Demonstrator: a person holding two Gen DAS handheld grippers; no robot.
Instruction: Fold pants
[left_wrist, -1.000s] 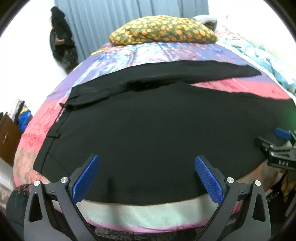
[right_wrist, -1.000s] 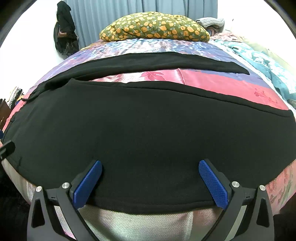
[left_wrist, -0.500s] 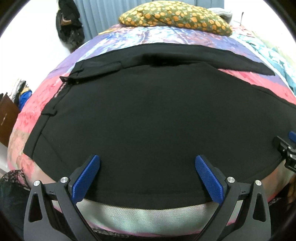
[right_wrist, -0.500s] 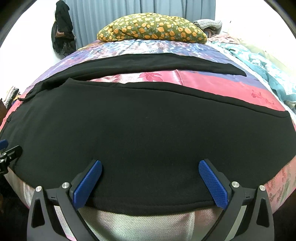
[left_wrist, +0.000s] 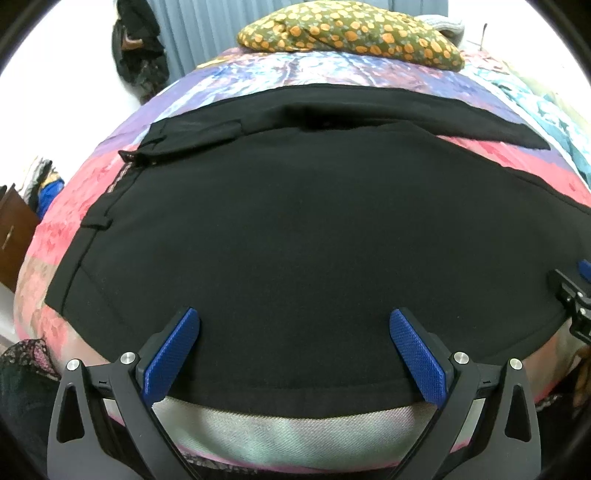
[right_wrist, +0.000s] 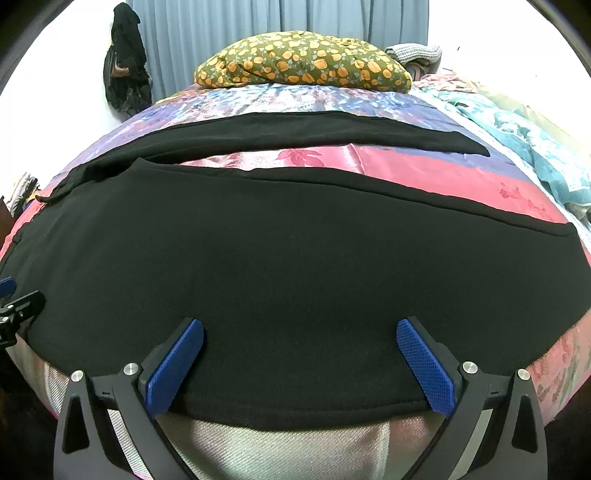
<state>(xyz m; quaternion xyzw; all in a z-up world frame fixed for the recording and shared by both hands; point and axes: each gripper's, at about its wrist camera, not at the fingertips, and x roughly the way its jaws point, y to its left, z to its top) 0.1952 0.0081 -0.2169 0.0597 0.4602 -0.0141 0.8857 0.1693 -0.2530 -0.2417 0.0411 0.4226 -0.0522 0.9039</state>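
From the left wrist view we see the black pants (left_wrist: 314, 240) spread flat across a bed covered in a pink, purple and blue patterned quilt (left_wrist: 295, 70). The waistband with its belt loops lies toward the left edge, and one leg stretches off to the right along the far side. Our left gripper (left_wrist: 293, 354) hangs over the near hem with its jaws wide apart — nothing sits between the blue pads (left_wrist: 171, 354). At the right edge, part of the right gripper (left_wrist: 574, 295) shows just beside the fabric.

From the right wrist view the same pants (right_wrist: 295, 266) fill the middle of the bed, the two legs parted by a strip of pink quilt (right_wrist: 332, 158). Our right gripper (right_wrist: 299, 365) is also spread open over the near edge of the cloth, gripping nothing. A sliver of the left gripper (right_wrist: 18, 317) appears at the left border. An orange-spotted pillow (right_wrist: 303, 62) rests at the far end, before grey-blue curtains (right_wrist: 221, 29) — dark clothing (right_wrist: 125, 74) hangs to their left.
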